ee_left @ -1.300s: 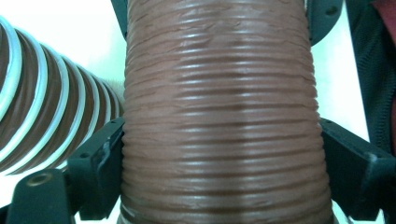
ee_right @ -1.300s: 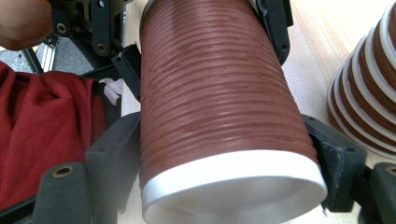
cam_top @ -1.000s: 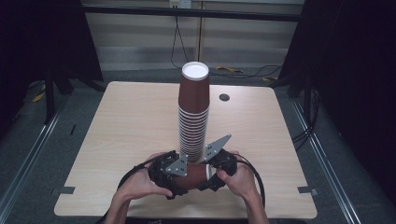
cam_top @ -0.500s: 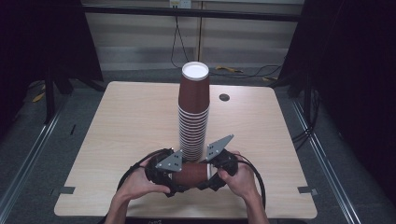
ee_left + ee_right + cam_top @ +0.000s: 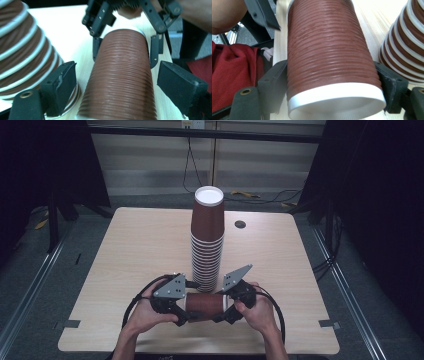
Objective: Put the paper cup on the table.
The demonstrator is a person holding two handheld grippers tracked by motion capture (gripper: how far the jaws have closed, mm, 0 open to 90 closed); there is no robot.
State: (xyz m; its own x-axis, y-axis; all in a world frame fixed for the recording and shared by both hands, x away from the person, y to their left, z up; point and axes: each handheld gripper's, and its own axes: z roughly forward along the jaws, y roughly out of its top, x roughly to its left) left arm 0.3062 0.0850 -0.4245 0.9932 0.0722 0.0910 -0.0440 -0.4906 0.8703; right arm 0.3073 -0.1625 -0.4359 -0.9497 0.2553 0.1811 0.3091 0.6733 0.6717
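A brown ribbed paper cup (image 5: pixel 204 304) lies on its side just in front of a tall stack of upturned brown cups (image 5: pixel 206 250). My right gripper (image 5: pixel 223 310) is shut on the lying cup's white-rimmed end (image 5: pixel 327 55), with a pad pressed on each side (image 5: pixel 330 72). My left gripper (image 5: pixel 186 312) reaches over the cup's other end (image 5: pixel 122 75). Its jaws have just been closing with the cup between them. In the left gripper view a thin gap shows on each side (image 5: pixel 117 66). The stack (image 5: pixel 22 50) stands close beside the left pad.
The pale wooden table (image 5: pixel 140 240) carries a small black disc (image 5: pixel 240 224) at the back right. Both hands work near the table's front edge. The stack (image 5: pixel 404 42) rises right behind the grippers. Dark frames and floor cables surround the table.
The left gripper has shifted a little to the left along the lying cup, so more of the cup shows between the grippers. The right hand has kept still.
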